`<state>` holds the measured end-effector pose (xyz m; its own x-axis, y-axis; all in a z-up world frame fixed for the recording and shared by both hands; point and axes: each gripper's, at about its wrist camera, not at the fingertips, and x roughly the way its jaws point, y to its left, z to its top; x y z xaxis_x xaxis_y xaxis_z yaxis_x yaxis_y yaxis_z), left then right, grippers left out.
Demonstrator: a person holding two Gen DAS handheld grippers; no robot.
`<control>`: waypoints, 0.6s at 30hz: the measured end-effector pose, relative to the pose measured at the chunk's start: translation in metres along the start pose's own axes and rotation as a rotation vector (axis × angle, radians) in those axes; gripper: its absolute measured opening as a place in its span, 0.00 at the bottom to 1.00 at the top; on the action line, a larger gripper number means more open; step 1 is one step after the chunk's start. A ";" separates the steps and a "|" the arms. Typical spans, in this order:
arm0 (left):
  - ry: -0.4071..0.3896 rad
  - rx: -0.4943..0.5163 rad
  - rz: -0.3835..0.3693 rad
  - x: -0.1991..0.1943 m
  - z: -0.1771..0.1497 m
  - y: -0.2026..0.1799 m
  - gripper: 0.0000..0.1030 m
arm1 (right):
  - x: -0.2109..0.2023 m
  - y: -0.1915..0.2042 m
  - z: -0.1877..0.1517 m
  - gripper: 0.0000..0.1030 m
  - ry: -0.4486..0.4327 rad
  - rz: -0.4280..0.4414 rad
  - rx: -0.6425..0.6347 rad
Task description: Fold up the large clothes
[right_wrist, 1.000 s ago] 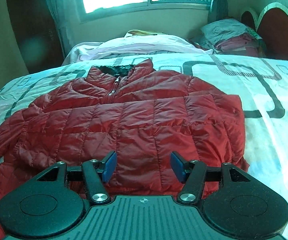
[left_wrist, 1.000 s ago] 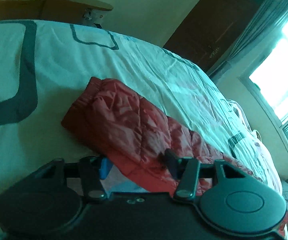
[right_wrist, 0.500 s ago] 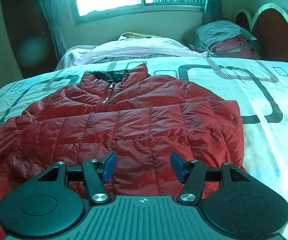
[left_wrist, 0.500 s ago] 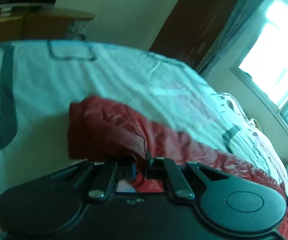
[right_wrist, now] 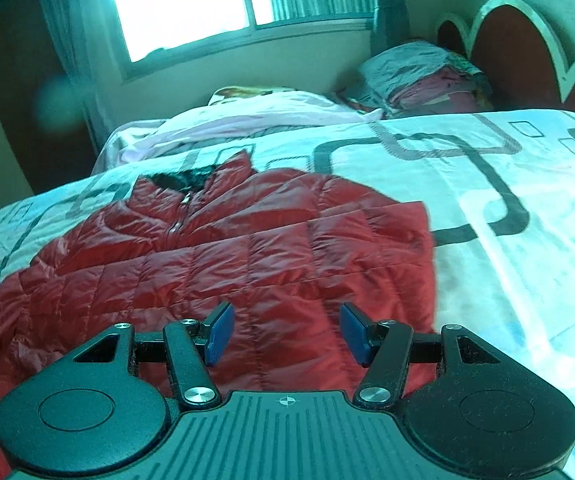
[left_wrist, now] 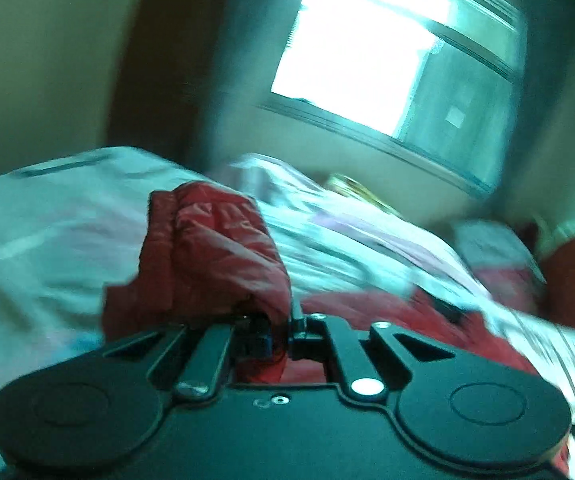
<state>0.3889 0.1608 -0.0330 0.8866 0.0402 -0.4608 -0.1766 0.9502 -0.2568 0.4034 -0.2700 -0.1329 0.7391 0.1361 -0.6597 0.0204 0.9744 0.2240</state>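
Observation:
A red quilted puffer jacket (right_wrist: 247,248) lies spread front up on the bed, collar toward the window. My left gripper (left_wrist: 279,332) is shut on the jacket's left sleeve (left_wrist: 211,256) near the cuff and holds it bunched above the bed. The left wrist view is blurred by motion. My right gripper (right_wrist: 285,330) is open and empty, hovering over the jacket's lower hem, its blue pads (right_wrist: 219,332) apart.
The bed has a white cover with grey line patterns (right_wrist: 487,208). Pale pink bedding (right_wrist: 255,116) and folded clothes (right_wrist: 427,76) lie at the far side under the window. A red scalloped headboard (right_wrist: 527,48) stands at the right.
My left gripper closed on the sleeve, lifted it and swung toward the window and the jacket body. My right gripper stayed open and drew back slightly.

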 end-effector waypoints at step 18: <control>0.392 0.380 -0.452 0.086 -0.105 -0.218 0.53 | -0.048 -0.085 -0.006 0.60 -0.033 -0.038 0.192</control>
<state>0.4589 -0.0751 -0.1057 0.6063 -0.4300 -0.6689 0.3970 0.8926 -0.2138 0.3618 -0.3585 -0.1243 0.7569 0.0910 -0.6471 0.1741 0.9264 0.3339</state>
